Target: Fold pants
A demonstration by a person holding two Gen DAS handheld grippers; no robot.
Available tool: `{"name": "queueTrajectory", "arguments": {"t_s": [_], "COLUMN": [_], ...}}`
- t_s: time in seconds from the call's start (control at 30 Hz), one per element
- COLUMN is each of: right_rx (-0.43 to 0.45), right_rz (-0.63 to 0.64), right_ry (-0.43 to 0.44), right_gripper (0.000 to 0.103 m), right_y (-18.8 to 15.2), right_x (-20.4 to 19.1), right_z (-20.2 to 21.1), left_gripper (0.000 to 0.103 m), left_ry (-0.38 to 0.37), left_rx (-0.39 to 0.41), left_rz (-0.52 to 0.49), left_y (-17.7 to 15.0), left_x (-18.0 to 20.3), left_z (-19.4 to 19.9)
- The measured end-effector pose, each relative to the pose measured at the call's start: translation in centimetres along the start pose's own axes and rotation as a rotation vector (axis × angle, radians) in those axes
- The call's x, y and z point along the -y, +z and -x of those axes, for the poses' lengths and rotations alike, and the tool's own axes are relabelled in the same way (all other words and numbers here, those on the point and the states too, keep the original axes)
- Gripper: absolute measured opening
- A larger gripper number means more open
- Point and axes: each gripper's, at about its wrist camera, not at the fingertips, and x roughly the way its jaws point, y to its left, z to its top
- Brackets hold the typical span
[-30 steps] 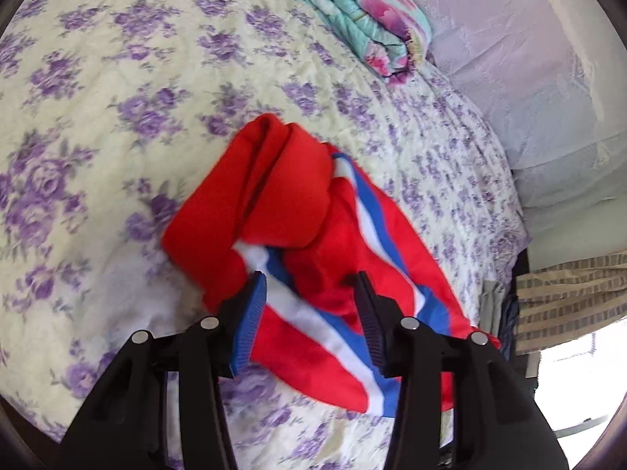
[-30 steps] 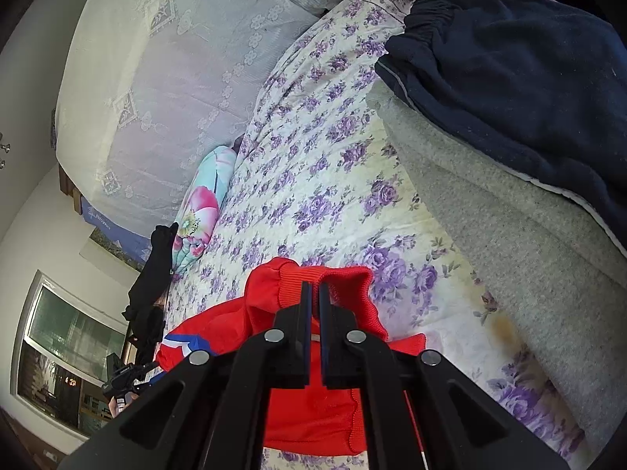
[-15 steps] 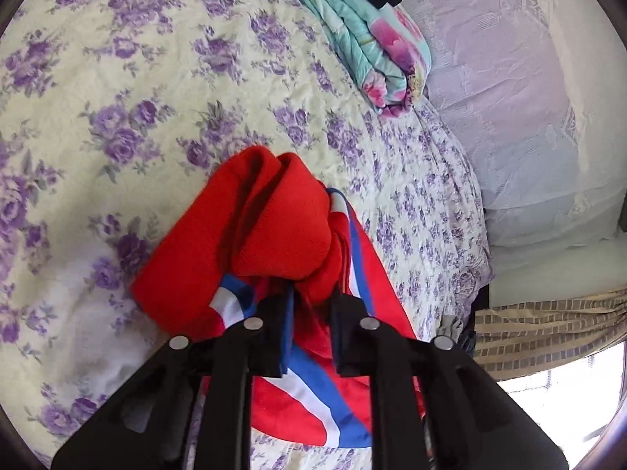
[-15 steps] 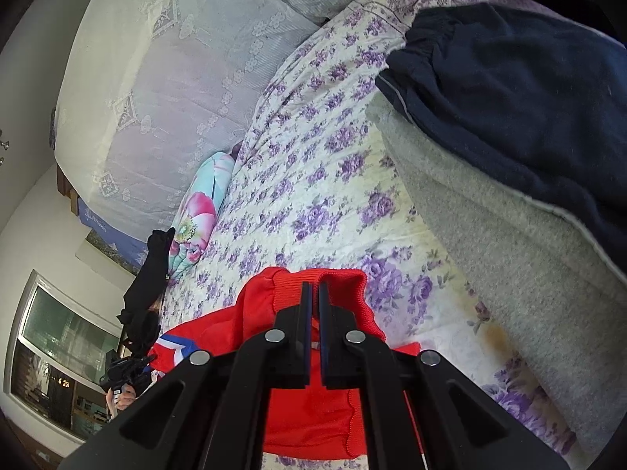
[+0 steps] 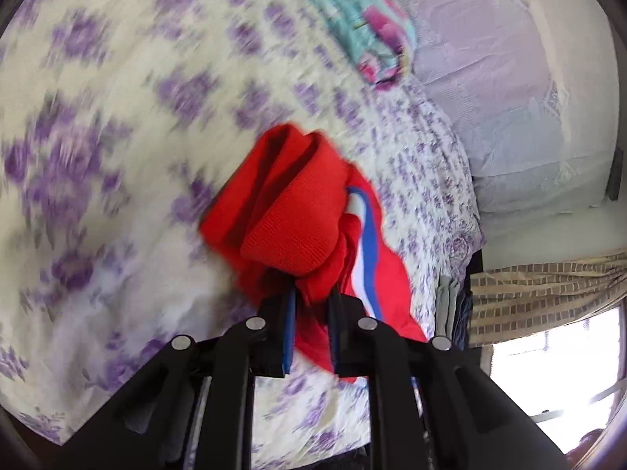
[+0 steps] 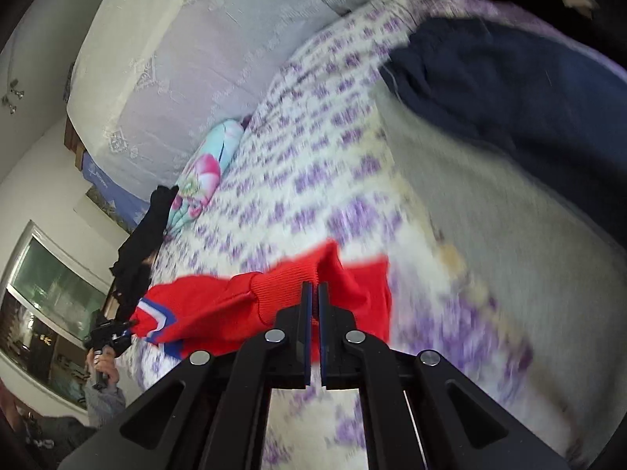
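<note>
The red pants (image 5: 298, 211) with a blue and white side stripe are bunched on the floral bedsheet (image 5: 117, 117). In the left wrist view my left gripper (image 5: 311, 297) is shut on a wad of red fabric below the ribbed cuff. Seen from the right wrist, the same red pants (image 6: 235, 305) stretch leftwards, and my right gripper (image 6: 312, 293) is shut on their ribbed red edge. At the far left of that view the left gripper (image 6: 107, 333) shows in a person's hand, holding the striped end.
A folded turquoise floral cloth (image 5: 364, 35) lies near the lace-covered pillow (image 5: 490, 98). Navy pants (image 6: 509, 90) on a grey garment (image 6: 490, 235) fill the right of the bed. A black garment (image 6: 145, 227) hangs by the bed's far edge. A checked curtain (image 5: 548, 290) and window are beyond.
My left gripper went from open over the pants to shut on the red fabric. Both grippers have shifted with the cloth, blurring the bed; the pants now stretch between them.
</note>
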Motion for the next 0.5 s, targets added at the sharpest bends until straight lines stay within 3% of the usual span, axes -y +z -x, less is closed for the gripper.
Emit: {"name": "queueTrajectory", "arguments": {"t_s": [0.17,0.23,0.37,0.5], "right_rx": [0.001,0.035,0.100,0.067], "right_rz": [-0.099,-0.144,-0.185,-0.193], "right_ry": [0.026,0.024,0.004,0.019], "right_gripper": [0.021,0.043,0.044,0.044], "right_y": [-3.2,-3.4,-3.5,-1.6], "right_x": [1.6,1.8,1.6,1.2], "right_z": [1.6,3.0,4.6,2.5], "left_gripper": [0.012,0.012,0.012,0.012], "left_ry": [-0.025,-0.003,0.008,0.008], "left_rx": [0.003,0.009,0.010,0.003], "left_rz": [0.006,-0.016,-0.026,-0.026], "left_y": [-0.6,-0.6,-0.5,-0.3], "left_x": [-1.3,-0.8,-0.6,-0.8], "left_z": [0.0,-0.1,-0.2,-0.2]}}
